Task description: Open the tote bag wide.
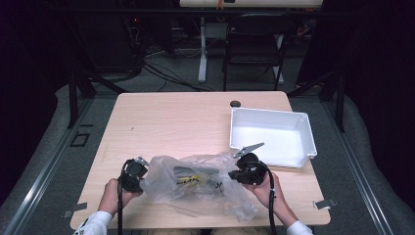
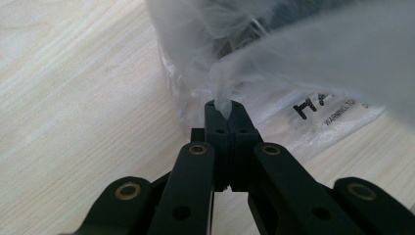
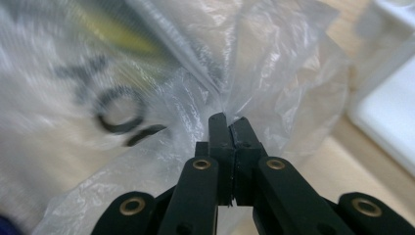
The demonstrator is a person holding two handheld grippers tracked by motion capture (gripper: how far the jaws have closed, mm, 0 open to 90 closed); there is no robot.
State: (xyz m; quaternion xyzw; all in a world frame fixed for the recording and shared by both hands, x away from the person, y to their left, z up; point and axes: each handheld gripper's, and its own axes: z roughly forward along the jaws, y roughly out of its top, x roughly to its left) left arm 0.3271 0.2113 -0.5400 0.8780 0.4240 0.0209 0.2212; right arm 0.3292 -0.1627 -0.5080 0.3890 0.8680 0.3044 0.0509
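Observation:
A clear plastic bag (image 1: pixel 195 183) with black print lies on the wooden table near its front edge. Dark and yellow items show through it. My left gripper (image 1: pixel 139 172) is shut on the bag's left edge. In the left gripper view a pinch of film (image 2: pixel 223 105) sits between the closed jaws of the left gripper (image 2: pixel 224 108). My right gripper (image 1: pixel 236 175) is shut on the bag's right edge. The right gripper view has the right gripper (image 3: pixel 228 122) clamped on a fold of the bag (image 3: pixel 254 63).
A white bin (image 1: pixel 272 135) stands at the table's right side, just behind my right gripper, and its corner (image 3: pixel 391 98) appears in the right gripper view. A small dark knob (image 1: pixel 235 103) sits at the table's far edge. A chair (image 1: pixel 254 44) stands beyond.

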